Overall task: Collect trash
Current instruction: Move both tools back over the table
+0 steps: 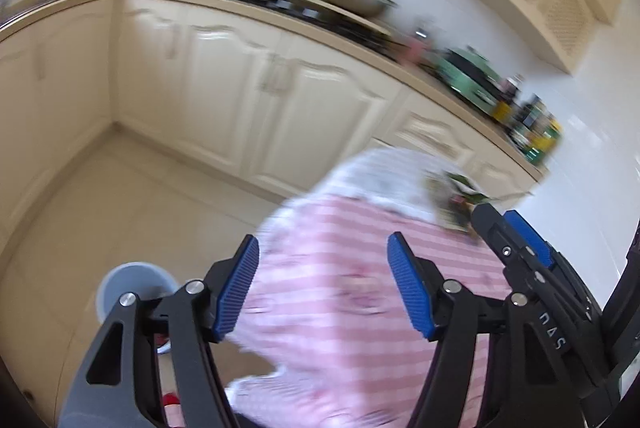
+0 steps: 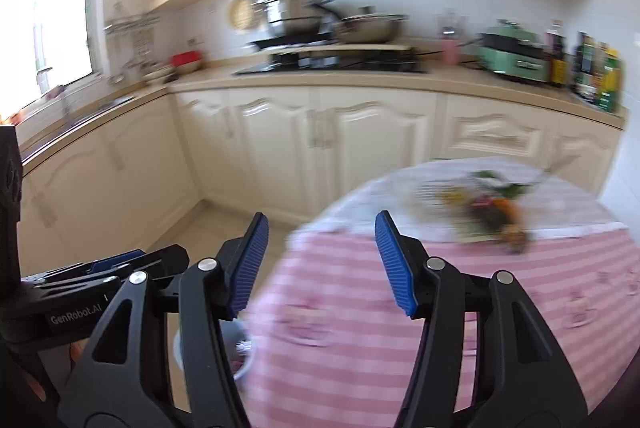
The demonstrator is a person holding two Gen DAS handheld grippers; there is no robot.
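Note:
A blurred pile of trash [image 2: 490, 205], green, orange and dark scraps, lies on the far part of a round table with a pink striped cloth [image 2: 500, 308]. It also shows in the left wrist view [image 1: 452, 195]. My right gripper [image 2: 320, 260] is open and empty above the table's near left edge. My left gripper [image 1: 323, 284] is open and empty over the pink cloth [image 1: 340, 308]. The right gripper shows at the right of the left wrist view [image 1: 520, 248]. A grey bin [image 1: 134, 286] stands on the floor left of the table; it also shows in the right wrist view [image 2: 240, 352].
Cream kitchen cabinets [image 2: 320, 135] run behind the table, with a counter carrying a stove with pots [image 2: 320, 23], a green appliance [image 2: 516, 53] and bottles [image 2: 596, 71]. A window [image 2: 52, 7] is at left. The beige tiled floor [image 1: 120, 207] lies between table and cabinets.

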